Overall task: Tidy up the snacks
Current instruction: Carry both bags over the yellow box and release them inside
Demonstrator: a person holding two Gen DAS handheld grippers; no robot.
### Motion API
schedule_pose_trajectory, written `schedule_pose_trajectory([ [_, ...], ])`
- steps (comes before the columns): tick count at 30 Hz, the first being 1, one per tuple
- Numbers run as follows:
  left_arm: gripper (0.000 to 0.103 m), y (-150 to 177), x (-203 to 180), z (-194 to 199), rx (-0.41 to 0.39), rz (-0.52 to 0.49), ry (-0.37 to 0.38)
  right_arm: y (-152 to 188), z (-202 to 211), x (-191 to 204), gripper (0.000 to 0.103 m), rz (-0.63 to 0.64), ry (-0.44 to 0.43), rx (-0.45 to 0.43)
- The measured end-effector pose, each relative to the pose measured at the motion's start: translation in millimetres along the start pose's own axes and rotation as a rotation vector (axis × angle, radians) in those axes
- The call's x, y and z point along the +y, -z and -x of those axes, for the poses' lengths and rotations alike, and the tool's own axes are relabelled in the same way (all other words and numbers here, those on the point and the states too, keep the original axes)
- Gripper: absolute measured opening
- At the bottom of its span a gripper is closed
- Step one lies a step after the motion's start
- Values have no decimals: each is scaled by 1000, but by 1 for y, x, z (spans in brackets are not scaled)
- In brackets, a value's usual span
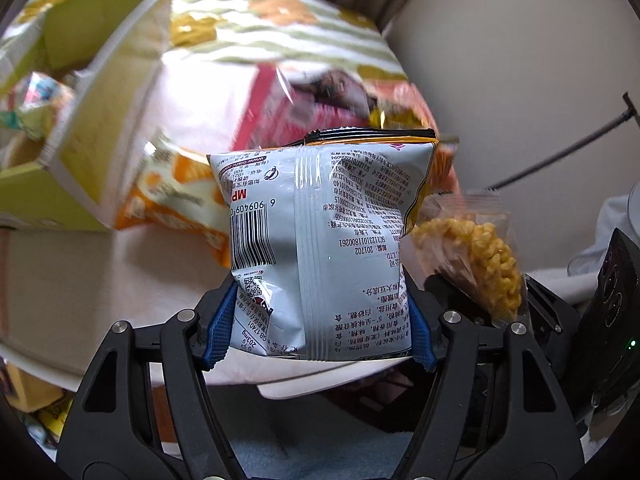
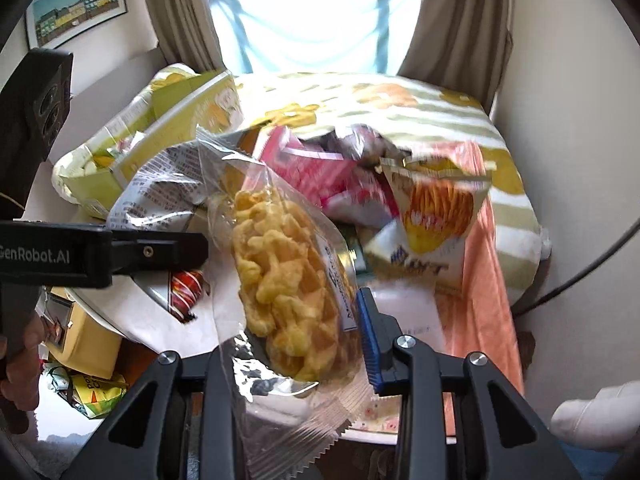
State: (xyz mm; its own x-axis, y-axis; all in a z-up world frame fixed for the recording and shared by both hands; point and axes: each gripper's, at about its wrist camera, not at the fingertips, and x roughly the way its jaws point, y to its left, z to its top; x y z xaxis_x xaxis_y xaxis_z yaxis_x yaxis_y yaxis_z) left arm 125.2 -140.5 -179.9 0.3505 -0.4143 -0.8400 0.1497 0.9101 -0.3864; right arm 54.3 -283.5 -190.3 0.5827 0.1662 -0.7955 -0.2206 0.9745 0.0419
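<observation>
Your left claw (image 1: pixel 320 332) pinches the silver foil snack packet (image 1: pixel 320 236) by its lower end, and your right claw (image 2: pixel 296 356) pinches the clear bag of yellow puffed snacks (image 2: pixel 288 276); both hang right of the open yellow-green cardboard box (image 1: pixel 80 152), probably destined there.

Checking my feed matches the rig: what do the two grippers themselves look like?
Both are black plastic linkage frames with round silver pivot bolts and blue ribbed pads. The left gripper shows a pad on each finger; on the right gripper only one blue pad is visible. In the right wrist view, the left gripper's body carries white "GenRobot.AI" lettering.
</observation>
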Motion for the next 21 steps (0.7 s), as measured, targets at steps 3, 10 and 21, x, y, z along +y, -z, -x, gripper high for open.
schedule_pose_trajectory([
  [3, 67, -11, 7, 21, -51, 32, -13, -16, 7, 8, 31, 26, -23, -18],
  [10, 67, -38, 48, 77, -190, 96, -60, -75, 12, 42, 31, 111, -88, -67],
  [21, 67, -111, 158, 132, -272, 136, -106, -170, -21, 129, 31, 150, -156, -133],
])
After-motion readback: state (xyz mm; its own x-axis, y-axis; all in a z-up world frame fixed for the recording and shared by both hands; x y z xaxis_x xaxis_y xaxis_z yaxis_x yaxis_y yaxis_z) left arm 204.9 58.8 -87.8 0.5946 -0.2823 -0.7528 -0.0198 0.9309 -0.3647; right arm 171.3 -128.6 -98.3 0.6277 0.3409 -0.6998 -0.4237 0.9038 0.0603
